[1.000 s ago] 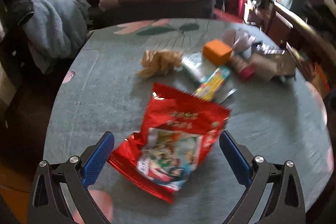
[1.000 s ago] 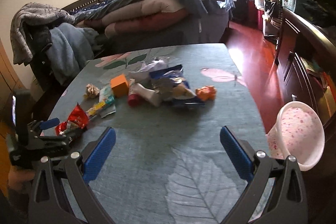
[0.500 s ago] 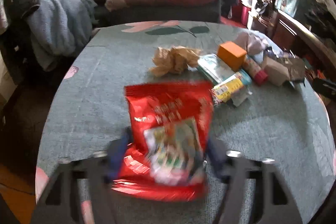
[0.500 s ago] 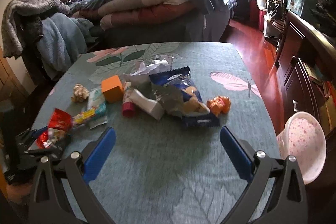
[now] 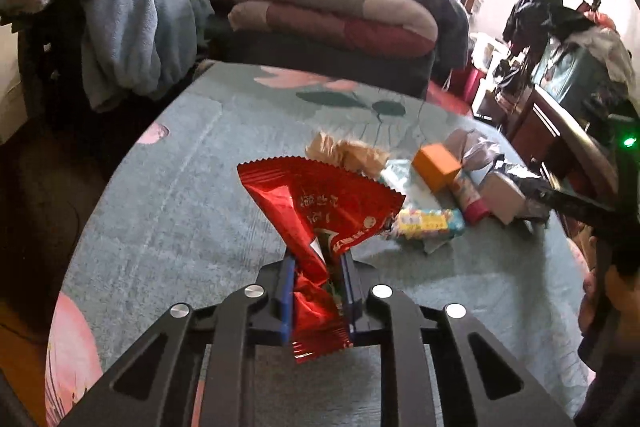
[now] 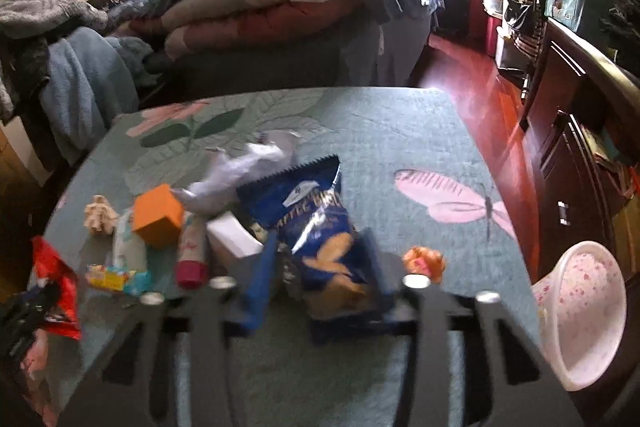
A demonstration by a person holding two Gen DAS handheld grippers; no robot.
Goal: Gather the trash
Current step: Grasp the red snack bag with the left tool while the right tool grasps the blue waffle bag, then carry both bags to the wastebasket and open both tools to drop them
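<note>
My left gripper [image 5: 316,267] is shut on a red snack wrapper [image 5: 320,211], which is crumpled between the blue pads and held just above the table. The wrapper also shows at the left edge of the right wrist view [image 6: 56,287]. My right gripper [image 6: 320,267] is blurred, its jaws closing in around a blue chip bag [image 6: 320,227] that lies on the table. I cannot tell whether they grip it.
On the teal tablecloth [image 6: 400,131] lie an orange box [image 6: 158,213], a crumpled brown paper [image 6: 98,215], a candy wrapper [image 6: 116,277], a pink-capped tube [image 6: 192,251], white crumpled plastic [image 6: 240,171] and a small orange scrap [image 6: 424,261]. A pink bin [image 6: 580,311] stands off the right edge.
My left gripper has shut on the red wrapper and raised it. My right gripper has moved forward to the blue chip bag and its jaws have narrowed around it.
</note>
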